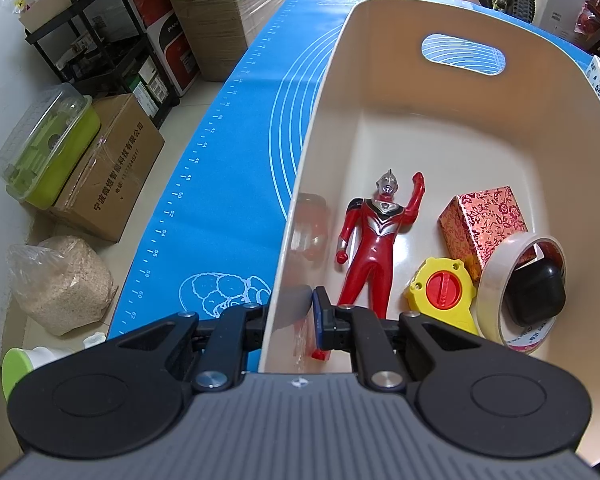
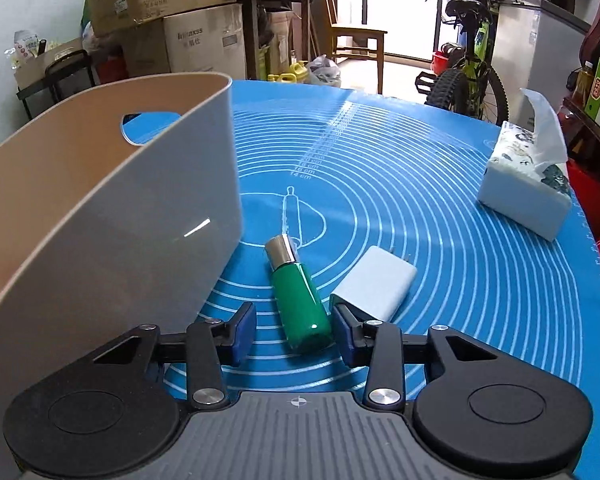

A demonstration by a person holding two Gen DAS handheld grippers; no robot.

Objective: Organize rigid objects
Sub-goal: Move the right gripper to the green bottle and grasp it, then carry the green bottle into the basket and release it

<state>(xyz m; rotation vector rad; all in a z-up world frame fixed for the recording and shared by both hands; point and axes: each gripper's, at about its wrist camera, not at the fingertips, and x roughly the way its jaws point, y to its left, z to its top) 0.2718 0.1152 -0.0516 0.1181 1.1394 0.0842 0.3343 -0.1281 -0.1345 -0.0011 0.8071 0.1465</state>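
Bottle [image 2: 298, 294], green, lies near on the mat [image 2: 460, 240], right of the bin [image 2: 112, 216], between the right gripper's [image 2: 294, 332] wide fingers. Light, hard, slick and apt to roll; grip mid-body. Left gripper [image 1: 290, 314] clamps the bin's wall.

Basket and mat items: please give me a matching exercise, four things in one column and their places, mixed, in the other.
Things:
1. red figure
2. green bottle
3. black case
4. tissue box

Places:
A. inside the tape roll
B. far right part of the blue mat
C. flat on the floor of the basket
D. between the fingers of the right gripper

Pairs: 1-C, 2-D, 3-A, 4-B
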